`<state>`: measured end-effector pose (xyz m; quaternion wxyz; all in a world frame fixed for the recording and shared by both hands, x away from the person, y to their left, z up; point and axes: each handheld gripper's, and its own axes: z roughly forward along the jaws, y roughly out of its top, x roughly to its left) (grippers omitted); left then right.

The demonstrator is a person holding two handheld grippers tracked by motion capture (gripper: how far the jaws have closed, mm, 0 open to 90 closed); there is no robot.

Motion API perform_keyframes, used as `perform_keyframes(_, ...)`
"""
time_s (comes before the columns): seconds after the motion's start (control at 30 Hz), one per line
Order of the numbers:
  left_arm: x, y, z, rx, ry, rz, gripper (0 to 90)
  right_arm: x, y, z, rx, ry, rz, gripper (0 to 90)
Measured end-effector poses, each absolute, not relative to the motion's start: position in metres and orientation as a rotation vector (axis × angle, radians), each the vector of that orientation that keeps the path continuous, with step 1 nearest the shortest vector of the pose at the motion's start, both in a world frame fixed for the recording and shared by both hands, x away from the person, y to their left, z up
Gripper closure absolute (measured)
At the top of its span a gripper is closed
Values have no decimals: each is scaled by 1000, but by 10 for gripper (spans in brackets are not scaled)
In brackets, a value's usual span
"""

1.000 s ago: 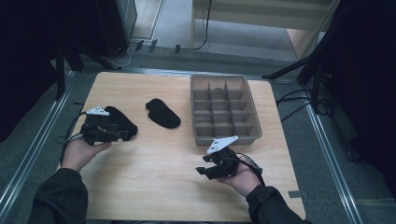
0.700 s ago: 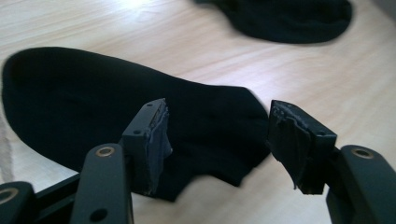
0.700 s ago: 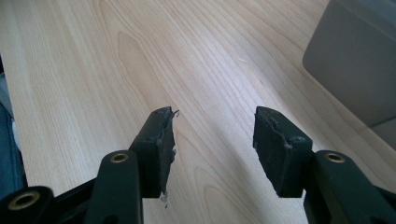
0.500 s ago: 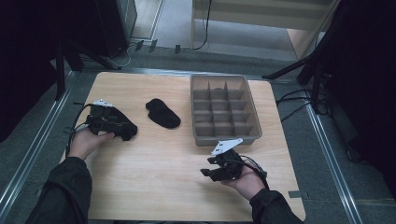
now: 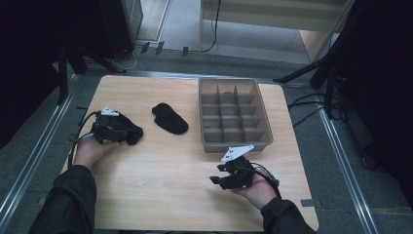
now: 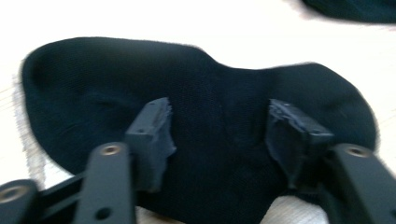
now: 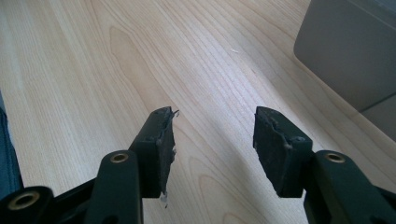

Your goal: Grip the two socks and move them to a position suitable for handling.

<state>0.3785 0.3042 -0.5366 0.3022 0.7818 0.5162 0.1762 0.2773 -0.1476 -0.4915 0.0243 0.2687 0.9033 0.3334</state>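
Socks are both on the table, tray empty; left gripper, jaws just narrowing, straddles one sock; right gripper waits wide, holding nothing.

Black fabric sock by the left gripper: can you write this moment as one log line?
left gripper: open, jaws just closing over black fabric sock | right gripper: open, empty | grey plastic divided tray: untouched

near sock: the dark navy-black knit fabric sock, plain, fine ribbed weave
far sock: the second black fabric sock, plain
tray: the grey plastic divided tray, one flat tone
surface: the light wooden surface, pale tan with darker wavy grain
claw pads: black, frayed edges
plate: pale grey, three-cornered
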Motion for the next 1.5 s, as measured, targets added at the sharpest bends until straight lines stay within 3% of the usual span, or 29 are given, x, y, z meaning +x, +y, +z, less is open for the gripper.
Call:
perform_keyframes(0.2, 374, 306, -536, 2066, 1393, 488, 692, 277, -148, -491, 826, 2791, 1024, 482)
perform_keyframes(0.37, 377, 305, -532, 2048, 1447, 406, 816, 277, -148, -491, 816, 2793, 1024, 482)
perform_keyframes(0.53, 377, 306, -516, 1990, 1504, 303, 844, 277, -149, -490, 828, 2787, 1033, 485)
perform_keyframes(0.93, 334, 285, -454, 1887, 1470, 316, 845, 278, -148, -489, 817, 2789, 1041, 489)
perform_keyframes(1.5, 266, 244, -460, 1971, 1445, 212, 836, 279, -140, -489, 778, 2808, 1042, 489)
